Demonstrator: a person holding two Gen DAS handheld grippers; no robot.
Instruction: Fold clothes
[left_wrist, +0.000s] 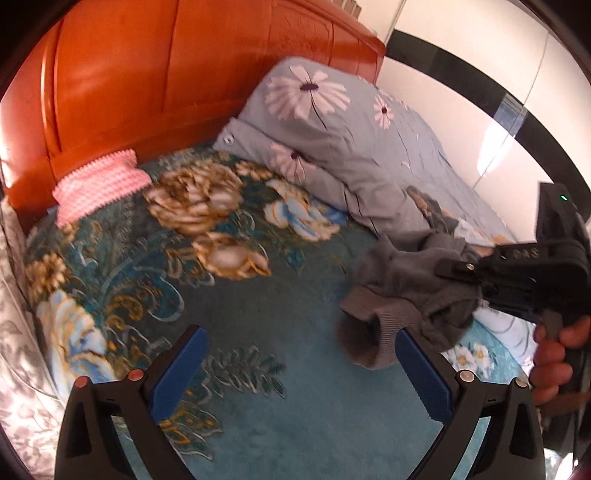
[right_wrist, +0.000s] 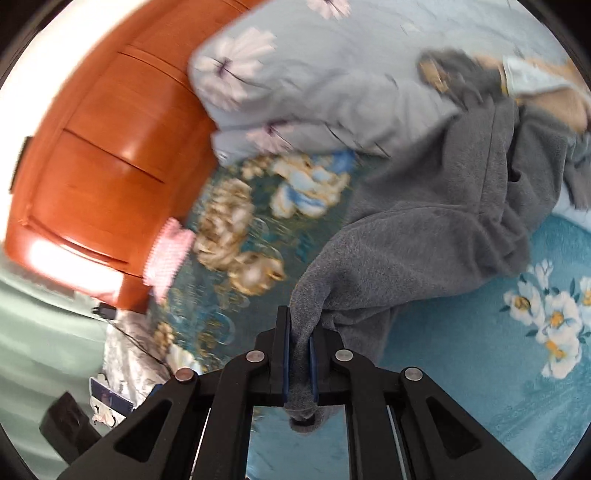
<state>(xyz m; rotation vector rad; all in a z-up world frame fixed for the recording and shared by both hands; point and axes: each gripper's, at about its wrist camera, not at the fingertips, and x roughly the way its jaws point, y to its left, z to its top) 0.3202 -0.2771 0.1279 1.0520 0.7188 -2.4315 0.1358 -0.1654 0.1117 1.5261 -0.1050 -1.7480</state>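
Observation:
A grey fleece garment (right_wrist: 424, 236) lies bunched on the teal floral bedspread (left_wrist: 258, 369). My right gripper (right_wrist: 300, 354) is shut on a fold of it and lifts that part off the bed. In the left wrist view the garment (left_wrist: 399, 291) hangs crumpled from the right gripper (left_wrist: 469, 275), a ribbed cuff (left_wrist: 376, 332) drooping beside my left gripper's right finger. My left gripper (left_wrist: 299, 354) is open and empty, low over the bedspread, just left of the cuff.
An orange wooden headboard (left_wrist: 147, 74) stands behind. A grey-blue flowered pillow or quilt (left_wrist: 332, 122) lies at the back. A pink knitted item (left_wrist: 99, 184) sits against the headboard. More clothes (right_wrist: 480, 74) lie behind the garment.

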